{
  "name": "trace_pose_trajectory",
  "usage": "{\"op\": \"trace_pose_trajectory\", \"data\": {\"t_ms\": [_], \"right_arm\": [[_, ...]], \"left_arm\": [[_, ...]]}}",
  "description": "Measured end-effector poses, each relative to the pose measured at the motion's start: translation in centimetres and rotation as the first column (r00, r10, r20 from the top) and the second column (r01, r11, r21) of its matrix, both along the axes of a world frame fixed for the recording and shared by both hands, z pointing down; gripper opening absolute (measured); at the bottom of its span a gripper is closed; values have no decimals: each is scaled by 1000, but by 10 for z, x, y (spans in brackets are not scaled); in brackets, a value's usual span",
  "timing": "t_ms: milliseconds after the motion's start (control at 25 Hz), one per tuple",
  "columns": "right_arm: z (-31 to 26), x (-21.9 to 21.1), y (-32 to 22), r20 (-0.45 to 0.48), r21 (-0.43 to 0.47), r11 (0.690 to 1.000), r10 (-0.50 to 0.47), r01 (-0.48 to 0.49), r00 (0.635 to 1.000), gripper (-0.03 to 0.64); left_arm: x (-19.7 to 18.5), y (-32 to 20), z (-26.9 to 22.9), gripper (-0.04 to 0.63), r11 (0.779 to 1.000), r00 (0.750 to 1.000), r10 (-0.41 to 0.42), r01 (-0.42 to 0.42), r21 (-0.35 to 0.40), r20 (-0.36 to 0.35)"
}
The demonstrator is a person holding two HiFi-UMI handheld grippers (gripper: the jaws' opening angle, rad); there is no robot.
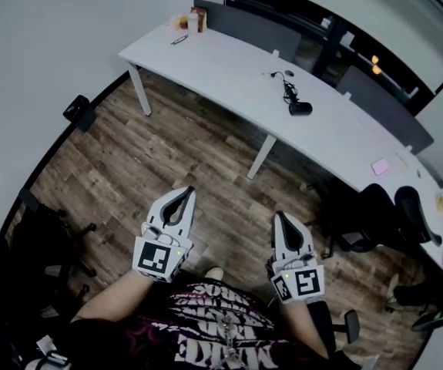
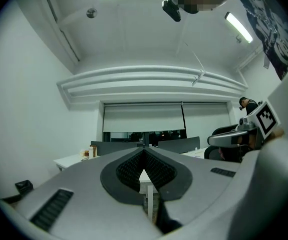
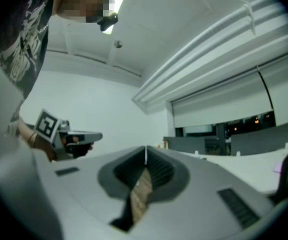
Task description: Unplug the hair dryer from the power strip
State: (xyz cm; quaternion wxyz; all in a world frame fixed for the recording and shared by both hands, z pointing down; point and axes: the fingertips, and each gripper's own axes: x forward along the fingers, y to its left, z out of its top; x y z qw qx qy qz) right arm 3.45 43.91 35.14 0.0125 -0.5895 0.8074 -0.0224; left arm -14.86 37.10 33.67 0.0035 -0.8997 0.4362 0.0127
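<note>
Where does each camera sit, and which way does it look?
Head view: on the person's head, looking steeply down at wood floor, white desk, left gripper, right gripper and shirt.
Left gripper view: on the left gripper, looking level along its shut jaws at the desk; right gripper at right.
Right gripper view: on the right gripper, along its shut jaws; left gripper at left.
Shared: both gripper views show the desk and window.
</note>
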Motion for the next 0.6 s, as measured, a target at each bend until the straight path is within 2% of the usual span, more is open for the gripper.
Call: {"op": "trace_pose_trajectory", "data": {"t_ms": [360,600], "right_arm": [[-7,23,-12,31,14,1000,20,-21,999,34],[10,33,-6,49,-33,998,64,-62,997,34]], "left_arm": [[8,-6,-6,28,1000,1000,-17,17,8,17],[21,-6,-5,28,1000,1000,11,-11,17,17]]}}
